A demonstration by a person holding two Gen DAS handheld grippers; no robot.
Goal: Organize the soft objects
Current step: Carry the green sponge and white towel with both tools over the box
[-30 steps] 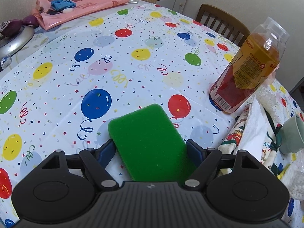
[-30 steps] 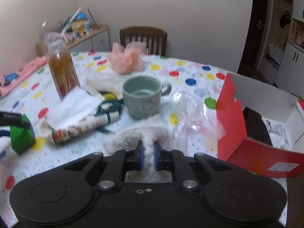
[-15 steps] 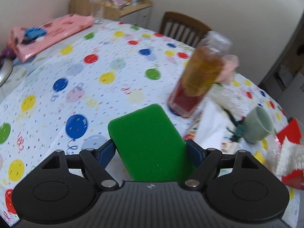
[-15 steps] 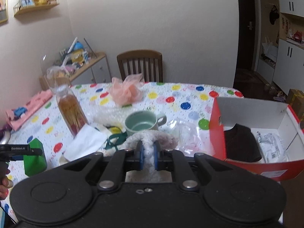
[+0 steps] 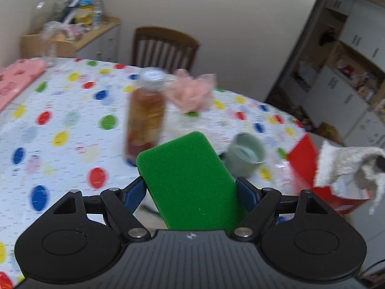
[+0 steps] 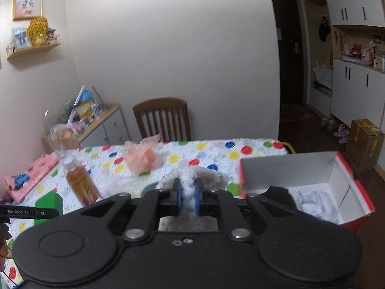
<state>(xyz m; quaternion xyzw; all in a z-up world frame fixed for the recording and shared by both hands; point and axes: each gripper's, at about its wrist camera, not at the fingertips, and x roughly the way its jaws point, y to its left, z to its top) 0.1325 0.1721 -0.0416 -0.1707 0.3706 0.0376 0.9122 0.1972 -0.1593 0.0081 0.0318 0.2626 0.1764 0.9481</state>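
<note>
My left gripper [image 5: 191,189] is shut on a green sponge [image 5: 190,180] and holds it in the air above the balloon-print table [image 5: 60,125]. The sponge also shows in the right wrist view [image 6: 49,201] at the far left. My right gripper [image 6: 187,196] is shut on a white fluffy cloth [image 6: 192,177], lifted above the table; the cloth hangs at the right edge of the left wrist view [image 5: 349,166], over the red box [image 5: 305,159]. The open red box with a white inside [image 6: 320,185] sits to the right. A pink mesh puff [image 6: 143,156] lies on the table's far side.
A bottle of amber drink [image 5: 145,118] stands mid-table, with a pale green mug [image 5: 245,154] to its right. A pink cloth [image 6: 31,171] lies at the table's far left. A wooden chair [image 6: 162,118] and a cluttered cabinet [image 6: 89,120] stand behind the table.
Both grippers have risen and swung right with their loads. The white cloth has left the table and hangs near the red box. The sponge is higher above the table.
</note>
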